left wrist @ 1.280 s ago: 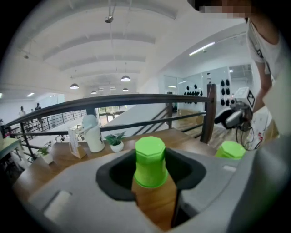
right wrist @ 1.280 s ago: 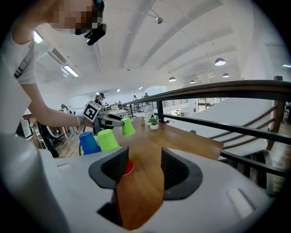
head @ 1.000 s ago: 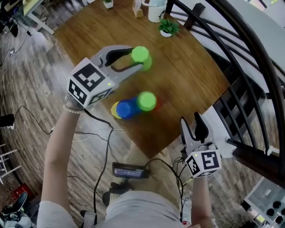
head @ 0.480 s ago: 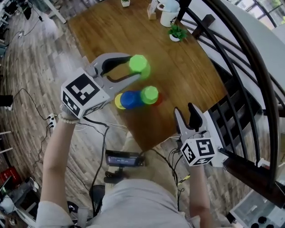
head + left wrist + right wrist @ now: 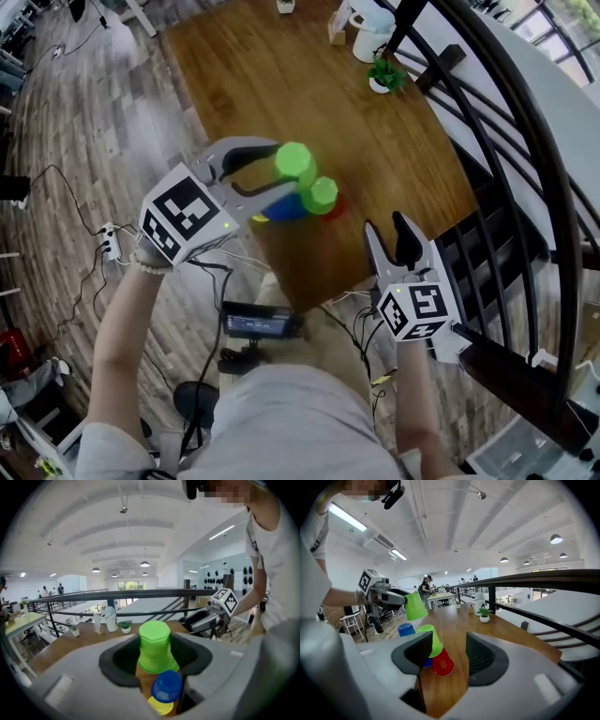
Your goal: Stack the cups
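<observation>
Where railing (image 5: 534,577) curves, table (image 5: 454,619) bears cups (image 5: 442,663).

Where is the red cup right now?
In the right gripper view, the red cup stands upside down on the wooden table, low and centre-left, with a green cup close beside it on its left.

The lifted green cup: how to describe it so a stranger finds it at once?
Find the brown wooden table beside the dark railing. At its near end, the left hand-held gripper holds one green cup in the air. The other green cup sits among the cups on the table.
</observation>
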Available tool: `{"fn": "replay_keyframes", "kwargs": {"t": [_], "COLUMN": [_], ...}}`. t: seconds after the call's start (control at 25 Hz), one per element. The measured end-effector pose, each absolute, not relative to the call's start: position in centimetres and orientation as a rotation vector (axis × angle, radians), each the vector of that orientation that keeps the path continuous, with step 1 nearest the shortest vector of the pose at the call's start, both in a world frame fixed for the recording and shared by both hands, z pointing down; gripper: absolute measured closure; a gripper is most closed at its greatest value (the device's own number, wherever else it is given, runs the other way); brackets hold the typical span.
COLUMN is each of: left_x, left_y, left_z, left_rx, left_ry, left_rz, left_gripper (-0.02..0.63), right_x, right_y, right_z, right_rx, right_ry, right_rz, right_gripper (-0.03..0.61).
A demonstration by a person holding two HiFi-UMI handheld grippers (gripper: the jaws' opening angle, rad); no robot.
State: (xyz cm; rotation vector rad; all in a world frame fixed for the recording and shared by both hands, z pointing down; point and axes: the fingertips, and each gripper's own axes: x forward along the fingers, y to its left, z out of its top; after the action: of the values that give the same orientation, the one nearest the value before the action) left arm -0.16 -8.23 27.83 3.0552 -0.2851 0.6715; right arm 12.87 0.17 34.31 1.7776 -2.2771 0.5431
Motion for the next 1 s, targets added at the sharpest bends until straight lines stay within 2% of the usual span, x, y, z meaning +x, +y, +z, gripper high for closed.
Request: {"fn": "replay_keyframes", "kwargs": {"t": [1.0], "left_x": [0.3], "left_y": [-5.9], "left_z": [30.1], "left_rx": [3.005], "left_ry": [-0.265], "left_rz": [0.752], "left_gripper": [0.404], "right_x": [13.2], "right_y": [-0.2], "right_z": [34.6], "right_rx": [1.764], "right_ry": [-2.291], "right_rz": [0.562], "right_gripper": [0.364]}}
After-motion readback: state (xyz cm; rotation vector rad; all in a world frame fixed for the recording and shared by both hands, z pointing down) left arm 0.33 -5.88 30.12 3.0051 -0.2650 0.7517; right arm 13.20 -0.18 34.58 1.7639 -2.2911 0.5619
